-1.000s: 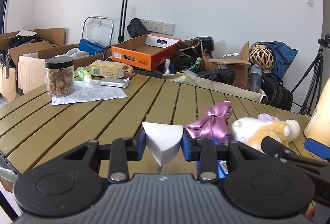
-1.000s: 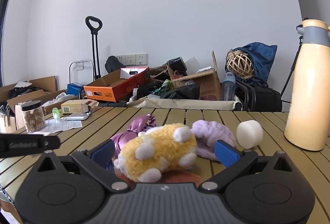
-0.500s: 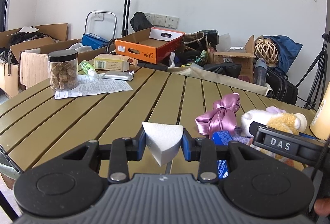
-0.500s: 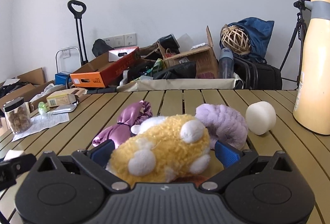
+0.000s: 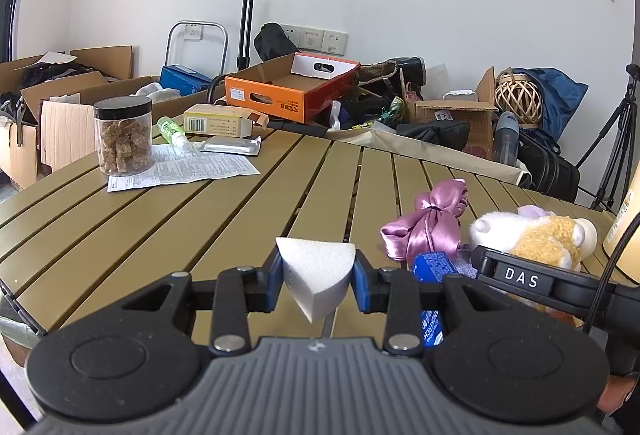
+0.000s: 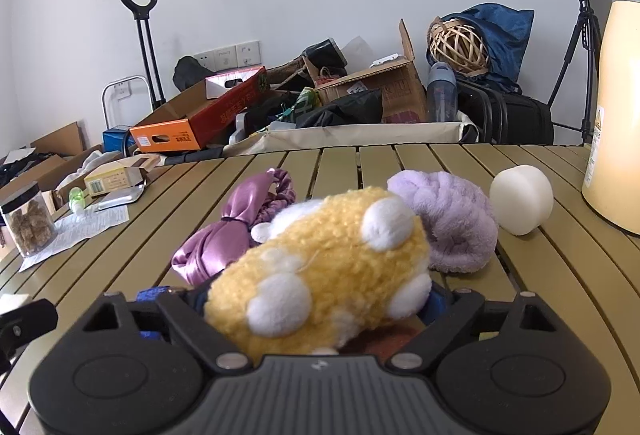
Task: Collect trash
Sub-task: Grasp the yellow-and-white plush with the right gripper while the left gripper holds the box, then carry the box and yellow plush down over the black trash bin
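My left gripper point(image 5: 316, 281) is shut on a white foam wedge point(image 5: 314, 261), held just above the slatted table point(image 5: 240, 219). My right gripper point(image 6: 316, 301) straddles a yellow and white plush toy point(image 6: 328, 267). Its jaws are closing with the toy between them, and the toy hides most of the pads. A blue wrapper point(image 5: 434, 265) lies under the plush's near side. Beside the plush are a pink satin scrunchie point(image 6: 236, 231), a lilac fluffy scrunchie point(image 6: 452, 219) and a white foam cylinder point(image 6: 520, 199).
At the table's far left stand a jar of brown cubes point(image 5: 124, 135), a printed paper sheet point(image 5: 188, 171), a small green bottle point(image 5: 172, 131), a foil pack point(image 5: 230, 146) and a yellow box point(image 5: 218, 121). A cream thermos point(image 6: 616, 87) stands at the right. Boxes and bags crowd the floor behind.
The right gripper has come forward and down around the plush, which now fills more of its view, and its jaws have narrowed. The left gripper and foam wedge stayed put.
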A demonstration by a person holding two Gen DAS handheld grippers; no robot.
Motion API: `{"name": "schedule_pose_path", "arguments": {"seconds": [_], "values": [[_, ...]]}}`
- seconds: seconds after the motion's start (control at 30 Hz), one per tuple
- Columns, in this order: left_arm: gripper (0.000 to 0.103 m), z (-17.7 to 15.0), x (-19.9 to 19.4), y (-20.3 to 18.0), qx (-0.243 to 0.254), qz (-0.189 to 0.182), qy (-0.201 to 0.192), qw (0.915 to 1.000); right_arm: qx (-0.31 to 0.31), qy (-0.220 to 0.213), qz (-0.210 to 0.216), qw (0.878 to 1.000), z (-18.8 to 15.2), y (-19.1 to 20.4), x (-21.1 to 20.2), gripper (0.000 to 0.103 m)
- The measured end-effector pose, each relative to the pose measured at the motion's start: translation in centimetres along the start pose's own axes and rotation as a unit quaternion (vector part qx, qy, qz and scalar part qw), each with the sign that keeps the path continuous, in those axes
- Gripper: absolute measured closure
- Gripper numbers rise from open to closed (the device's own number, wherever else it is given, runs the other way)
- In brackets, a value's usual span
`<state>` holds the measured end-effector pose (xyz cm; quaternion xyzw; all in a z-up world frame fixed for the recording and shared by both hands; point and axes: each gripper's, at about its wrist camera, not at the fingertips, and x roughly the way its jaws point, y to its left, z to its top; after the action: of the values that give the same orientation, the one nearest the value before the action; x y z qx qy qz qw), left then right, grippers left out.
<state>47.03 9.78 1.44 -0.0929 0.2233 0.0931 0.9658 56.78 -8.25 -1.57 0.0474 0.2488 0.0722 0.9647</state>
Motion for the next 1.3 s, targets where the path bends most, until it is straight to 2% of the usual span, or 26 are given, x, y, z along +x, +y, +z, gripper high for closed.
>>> {"name": "schedule_pose_path", "arguments": {"seconds": [0.67, 1.3], "values": [[0.068, 0.4, -1.1, 0.0, -0.004, -0.008, -0.015, 0.9998, 0.026, -0.041, 0.019, 0.999, -0.3, -1.3, -3.4, 0.019], [0.068, -1.2, -7.2, -0.9, -0.001, -0.034, -0.052, 0.9981, 0.003, -0.074, 0.036, 0.997, -2.2, -3.0, -12.2, 0.019]]}}
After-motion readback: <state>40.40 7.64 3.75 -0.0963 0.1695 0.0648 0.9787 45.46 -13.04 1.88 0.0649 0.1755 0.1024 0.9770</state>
